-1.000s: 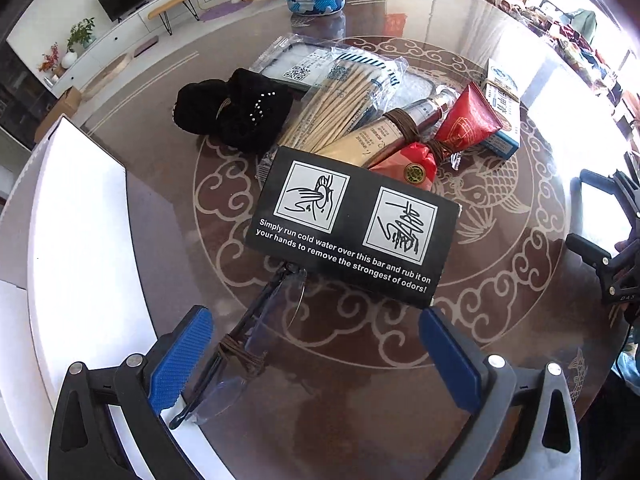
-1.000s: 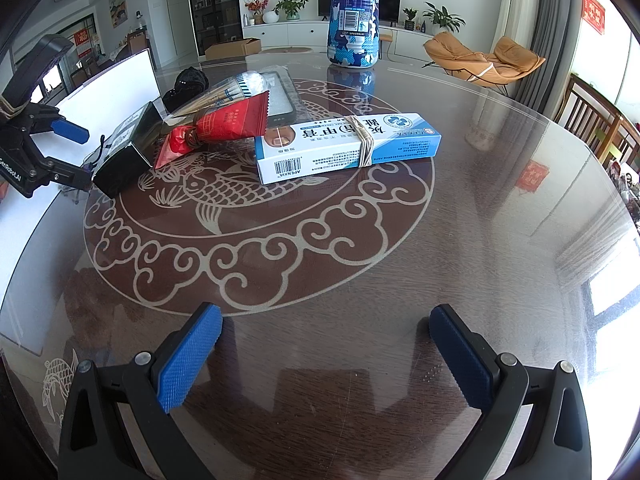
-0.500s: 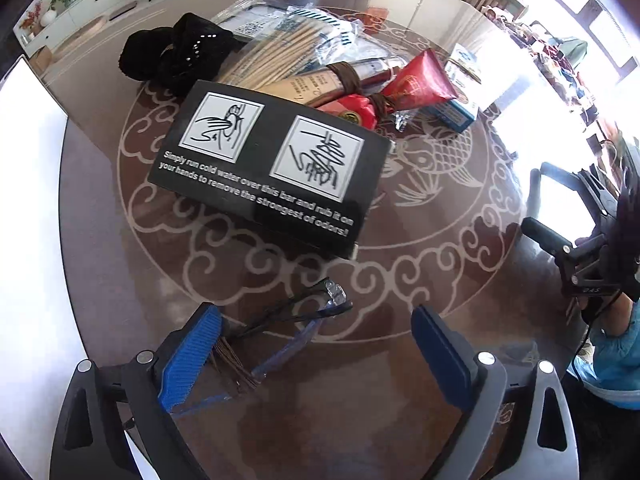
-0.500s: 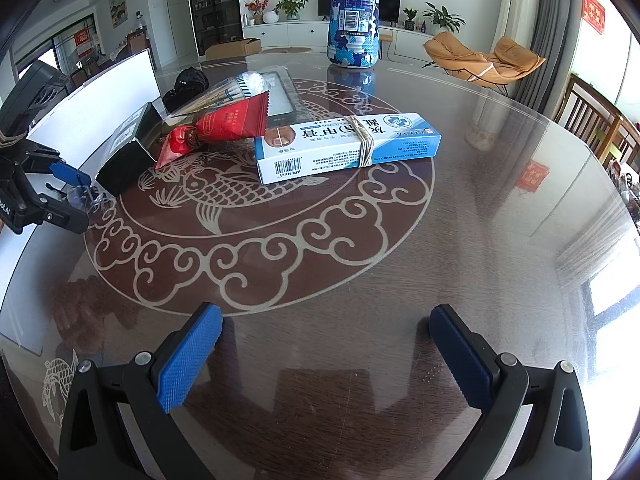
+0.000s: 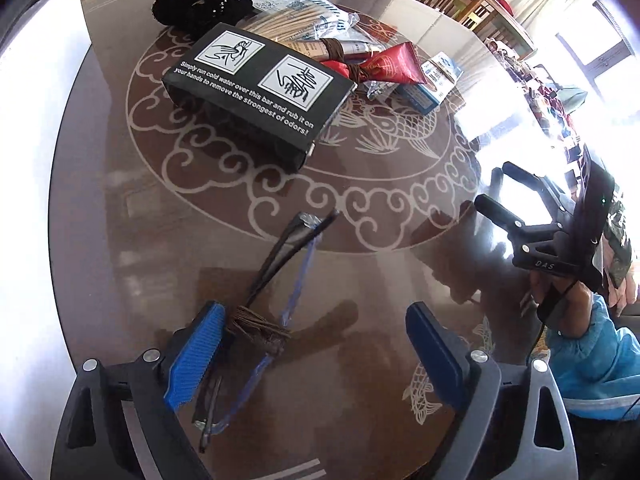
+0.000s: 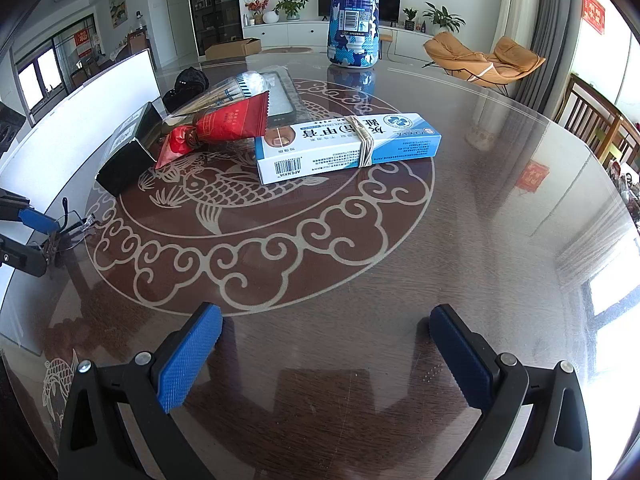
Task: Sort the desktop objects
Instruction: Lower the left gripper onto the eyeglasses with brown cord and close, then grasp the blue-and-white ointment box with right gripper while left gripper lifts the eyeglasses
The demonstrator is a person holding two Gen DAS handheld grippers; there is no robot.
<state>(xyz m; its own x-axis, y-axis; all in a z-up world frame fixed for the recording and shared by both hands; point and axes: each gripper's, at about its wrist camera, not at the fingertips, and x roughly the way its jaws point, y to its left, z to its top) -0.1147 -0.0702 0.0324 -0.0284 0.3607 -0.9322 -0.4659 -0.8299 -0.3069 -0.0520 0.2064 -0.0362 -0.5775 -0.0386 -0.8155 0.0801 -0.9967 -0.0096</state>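
Note:
A pair of folded glasses (image 5: 280, 264), bound with brown twine, lies between my left gripper's (image 5: 314, 306) fingers on the glass table. The twine knot rests against the left pad (image 5: 196, 352); the right pad stands well away from it, so the jaws are open. Beyond the glasses lie a black box (image 5: 256, 88) with white print, a red tube (image 5: 388, 66) and a blue-white carton (image 6: 348, 144) held by a rubber band. My right gripper (image 6: 325, 310) hovers open over bare table, with nothing between its fingers. The right wrist view shows the left gripper (image 6: 24, 236) at the far left edge, next to the glasses (image 6: 74, 226).
A white tray (image 5: 36, 160) runs along the table's left side. A black cloth item (image 5: 200, 4), a packet of wooden sticks (image 5: 296, 20) and a tall blue bottle (image 6: 354, 12) stand behind the box. A person's blue sleeve (image 5: 592, 352) is at the right.
The left gripper rose, rolled and tipped further down. The glasses now lie lengthwise along its left pad, away from the black box. Its jaws narrowed slightly. The right gripper stayed still.

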